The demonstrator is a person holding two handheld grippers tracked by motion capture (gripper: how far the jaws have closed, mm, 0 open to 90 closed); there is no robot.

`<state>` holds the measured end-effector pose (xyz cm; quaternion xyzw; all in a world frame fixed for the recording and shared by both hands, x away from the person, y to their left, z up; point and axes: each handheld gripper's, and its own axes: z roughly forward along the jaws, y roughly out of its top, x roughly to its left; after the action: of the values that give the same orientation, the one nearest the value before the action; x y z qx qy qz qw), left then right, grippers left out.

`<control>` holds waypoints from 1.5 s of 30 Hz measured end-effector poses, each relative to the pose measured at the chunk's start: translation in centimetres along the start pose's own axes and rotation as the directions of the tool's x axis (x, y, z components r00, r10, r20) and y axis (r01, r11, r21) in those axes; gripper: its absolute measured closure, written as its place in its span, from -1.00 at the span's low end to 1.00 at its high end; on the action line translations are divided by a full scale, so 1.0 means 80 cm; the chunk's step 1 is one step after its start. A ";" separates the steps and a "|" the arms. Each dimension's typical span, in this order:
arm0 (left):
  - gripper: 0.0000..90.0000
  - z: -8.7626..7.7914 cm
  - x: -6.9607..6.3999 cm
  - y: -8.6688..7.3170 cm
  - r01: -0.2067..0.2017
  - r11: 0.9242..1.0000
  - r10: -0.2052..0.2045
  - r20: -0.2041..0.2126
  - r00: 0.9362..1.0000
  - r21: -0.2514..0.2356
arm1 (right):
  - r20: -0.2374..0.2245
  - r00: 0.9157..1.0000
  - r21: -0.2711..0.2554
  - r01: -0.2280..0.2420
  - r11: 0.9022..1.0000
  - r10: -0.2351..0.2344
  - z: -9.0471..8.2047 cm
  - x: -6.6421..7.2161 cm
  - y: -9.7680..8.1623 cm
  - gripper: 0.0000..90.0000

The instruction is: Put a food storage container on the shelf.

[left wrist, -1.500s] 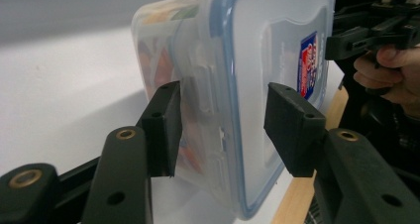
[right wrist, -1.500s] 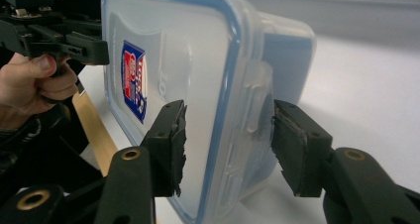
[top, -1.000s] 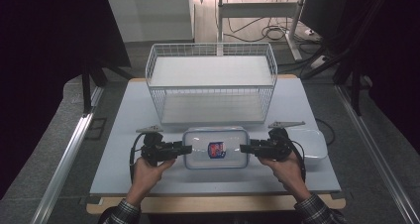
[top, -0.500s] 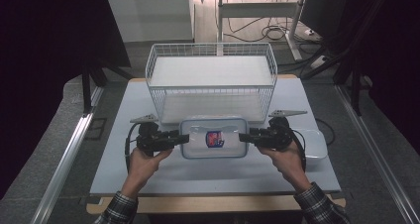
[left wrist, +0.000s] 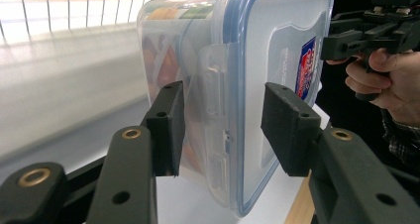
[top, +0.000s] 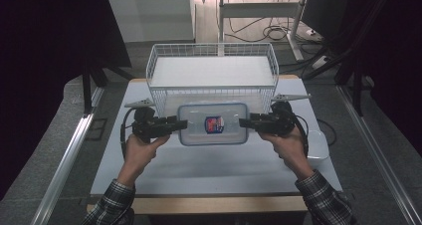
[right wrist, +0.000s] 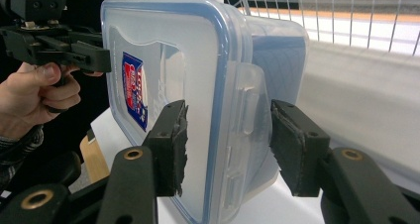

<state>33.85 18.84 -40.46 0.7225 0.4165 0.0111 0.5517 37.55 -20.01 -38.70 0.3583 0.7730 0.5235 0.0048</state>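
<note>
At the left of the high view, the person's left hand (top: 141, 148) holds the left gripper (top: 175, 124), which points level toward the middle of the worktop (top: 209, 165). Its jaws are part-way closed on the left end of a clear plastic box (top: 213, 124) with a blue-rimmed lid; in the left gripper view the pads press on lid and base on either side of the box's side latch (left wrist: 214, 92). The box hangs between the two grippers, lid up, above the middle of the worktop and just in front of the wire basket (top: 213, 78), which stands along the far edge. A red and blue label (top: 214, 124) sits in the middle of the lid. Something orange shows dimly through the wall of the box in the left gripper view, too blurred to name. The right gripper (top: 250, 123), held in the right hand (top: 288, 143), grips the right end of the box the same way, its jaws half-closed across lid and base. Near the right edge of the worktop lies a white lid (top: 317, 145), just beside the right hand.
</note>
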 end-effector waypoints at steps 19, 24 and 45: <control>0.16 -0.023 0.000 0.077 -0.045 0.998 0.044 -0.018 0.999 -0.040 | 0.004 0.999 -0.057 0.037 0.998 -0.037 -0.006 0.008 0.076 0.13; 0.16 -0.024 0.004 0.092 -0.042 0.998 0.041 -0.015 0.999 -0.050 | 0.006 0.999 -0.061 0.037 0.997 -0.036 -0.005 0.008 0.090 0.13; 0.14 -0.014 0.036 0.161 -0.030 0.996 0.029 -0.017 0.999 -0.079 | 0.033 0.999 -0.079 0.033 0.996 -0.031 0.008 -0.014 0.159 0.11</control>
<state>42.77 20.95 -30.93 0.7060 0.4094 0.0414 0.5764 45.62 -17.64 -29.05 0.3538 0.7571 0.5478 0.0397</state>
